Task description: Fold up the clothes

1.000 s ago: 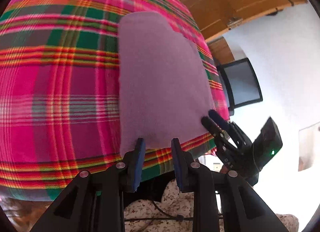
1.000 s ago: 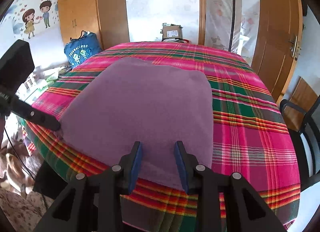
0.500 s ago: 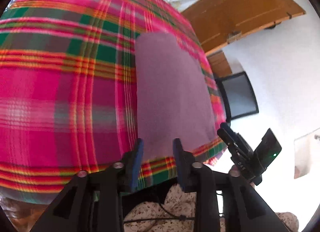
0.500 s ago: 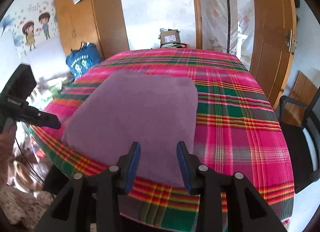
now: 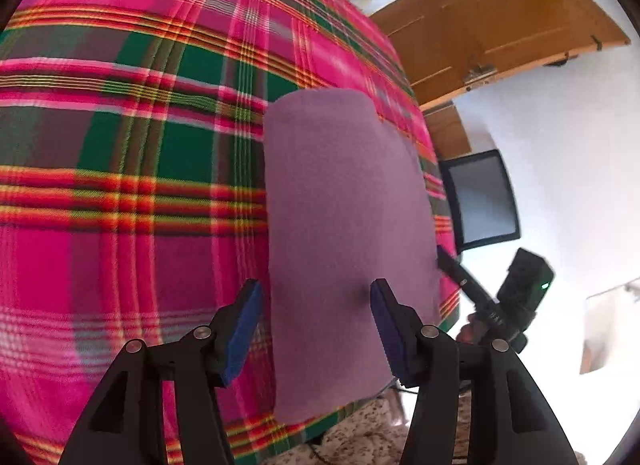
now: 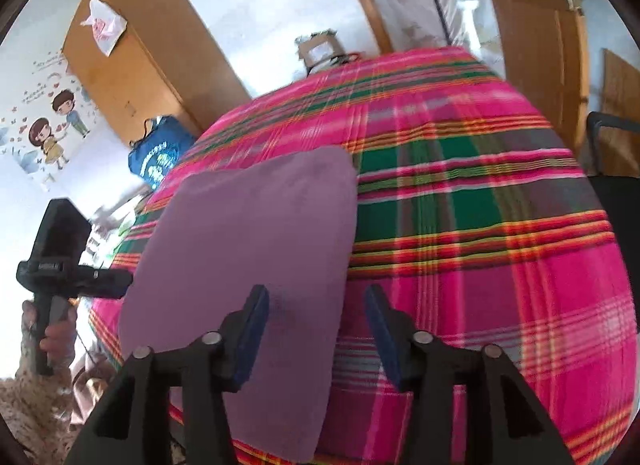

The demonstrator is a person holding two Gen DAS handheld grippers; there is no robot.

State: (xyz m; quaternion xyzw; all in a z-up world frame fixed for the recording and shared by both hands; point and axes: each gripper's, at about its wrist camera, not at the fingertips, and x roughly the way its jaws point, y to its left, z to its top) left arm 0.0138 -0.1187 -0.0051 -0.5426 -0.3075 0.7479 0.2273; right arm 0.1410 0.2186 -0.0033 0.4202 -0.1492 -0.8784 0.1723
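- Right now the purple cloth lies flat as a folded rectangle on the plaid-covered table, close to the near edge, with one end reaching almost to where the tablecloth drops off.
- Both tools hang just above it, holding nothing. The left gripper has its jaws wide apart, straddling the cloth's left long edge — one blue pad over the plaid, the other over the purple.
- Likewise the right gripper has its jaws spread wide over the opposite long edge, one pad above the cloth and one above the plaid.
- Judging by how neat the rectangle looks, another fold may be due, or a final tidy; I cannot tell which.
- Risk one: closing on only the top layer. The fabric looks soft and thick, so a shallow pinch could peel one ply up and undo the stack.
- Risk two: a pad dipping too low could catch the tablecloth along with the garment, since the edge sits right on the plaid — lifting would then drag both.
- Risk three: the cloth's near end sits by the table edge, so a tug toward the person could slide it off.
- Risk four: uneven lifting by the two sides would skew the next crease.
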